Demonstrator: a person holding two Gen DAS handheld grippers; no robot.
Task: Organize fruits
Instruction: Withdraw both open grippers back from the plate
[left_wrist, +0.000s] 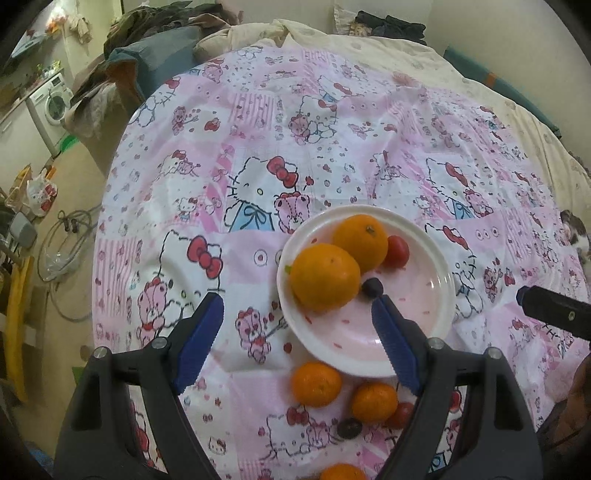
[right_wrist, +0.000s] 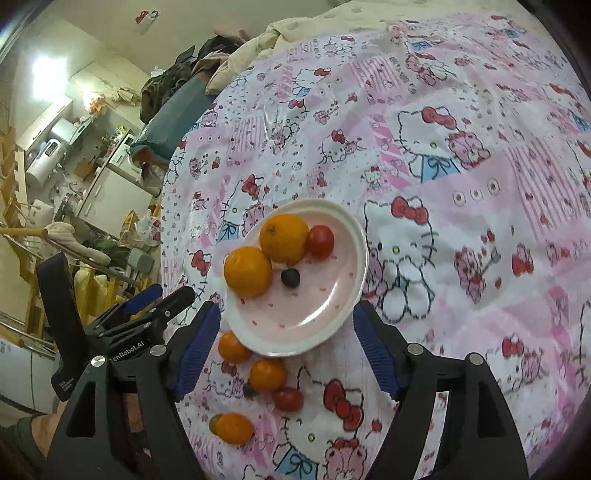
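Note:
A white and pink plate (left_wrist: 417, 332) (right_wrist: 325, 317) sits on a Hello Kitty cloth. It holds two oranges (left_wrist: 325, 275) (right_wrist: 247, 271), a cherry tomato (left_wrist: 396, 251) (right_wrist: 320, 242) and a dark grape (left_wrist: 372, 287) (right_wrist: 290, 277). On the cloth in front of the plate lie three small oranges (left_wrist: 316, 384) (right_wrist: 267, 374), a tomato (right_wrist: 288, 399) and a dark grape (left_wrist: 349, 428). My left gripper (left_wrist: 297, 332) is open above the plate's near-left edge, empty. My right gripper (right_wrist: 286, 343) is open above the plate's near rim, empty. The left gripper shows in the right wrist view (right_wrist: 155, 299).
The cloth (left_wrist: 258, 129) covers a bed with a cream quilt (left_wrist: 369, 40) behind. Left of the bed is a floor with cables, bags, a washing machine (left_wrist: 51, 107) and clutter. The right gripper's finger (left_wrist: 554, 306) shows at the right in the left wrist view.

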